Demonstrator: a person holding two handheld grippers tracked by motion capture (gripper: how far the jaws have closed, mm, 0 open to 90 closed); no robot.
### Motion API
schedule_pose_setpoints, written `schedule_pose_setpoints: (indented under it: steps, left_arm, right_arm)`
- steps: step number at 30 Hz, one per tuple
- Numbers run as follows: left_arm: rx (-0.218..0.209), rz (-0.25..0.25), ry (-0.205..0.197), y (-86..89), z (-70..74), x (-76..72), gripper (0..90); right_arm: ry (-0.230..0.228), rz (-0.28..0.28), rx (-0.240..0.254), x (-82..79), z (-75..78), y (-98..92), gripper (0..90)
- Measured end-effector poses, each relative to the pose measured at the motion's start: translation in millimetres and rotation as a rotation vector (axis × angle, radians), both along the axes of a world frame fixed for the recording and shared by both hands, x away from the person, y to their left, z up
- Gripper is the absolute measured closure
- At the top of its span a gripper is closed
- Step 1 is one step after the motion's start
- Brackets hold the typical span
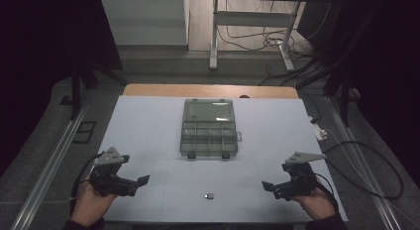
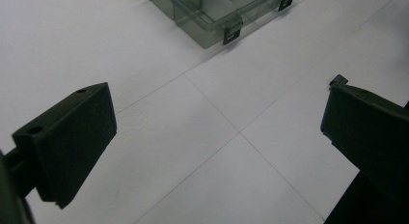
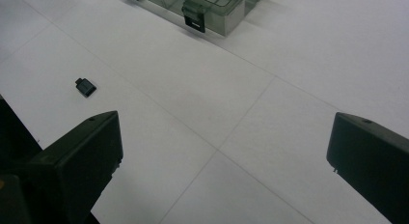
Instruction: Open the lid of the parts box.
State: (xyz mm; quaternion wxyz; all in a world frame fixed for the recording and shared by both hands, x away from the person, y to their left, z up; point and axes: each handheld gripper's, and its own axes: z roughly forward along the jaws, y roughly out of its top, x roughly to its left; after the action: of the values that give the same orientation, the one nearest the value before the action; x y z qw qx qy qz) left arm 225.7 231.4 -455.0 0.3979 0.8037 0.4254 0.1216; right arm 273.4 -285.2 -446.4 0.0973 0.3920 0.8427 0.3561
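Two grippers over a white desk [image 1: 148, 121], both empty. Left gripper [image 1: 141, 180] sits at the near left of the desk, held in the person's left hand [image 1: 89, 202], pointing inward toward the middle. Right gripper [image 1: 267, 186] is at the near right, held in the right hand [image 1: 317, 202], also pointing inward. Fingers on both are spread wide apart, nothing between them; seen clearly in each gripper view, left finger [image 2: 72, 142] and right finger [image 3: 82, 161] just above bare desk.

Small dark part [image 1: 209, 196] lies flat on the desk near the front edge, roughly between the two grippers, touching neither. In the right gripper view the same part [image 3: 85, 87] is ahead and to the left of the fingers, well clear of them. Too small to tell what kind of part it is.

Clear grey compartment box [image 1: 208, 136] sits mid-desk, beyond the part and well apart from both grippers. Its lid [image 1: 208, 111] is open, lying back on the far side. Tray is split into small compartments; contents cannot be told. Two dark latches on the near wall, one latch [image 2: 233, 35] visible in the left gripper view, another seen in the right gripper view.

Thin seam lines cross the desk surface. White cable [image 1: 322, 133] lies at the right edge.
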Motion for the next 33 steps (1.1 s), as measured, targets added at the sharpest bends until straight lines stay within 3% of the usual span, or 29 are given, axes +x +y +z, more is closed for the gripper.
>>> schedule_pose_setpoints:
  steps: [13, 33]
  left_arm:
    - [0.009, 0.024, 0.011, 7.7, 0.4, -13.5, 0.0]
    - [0.02, 0.049, 0.001, 10.6, 5.5, -26.5, 0.0]
  right_arm:
    - [-0.006, -0.058, 0.019, -14.2, 5.2, -15.9, 0.0]
    - [-0.026, -0.091, 0.008, -26.0, 11.5, -24.1, 0.0]
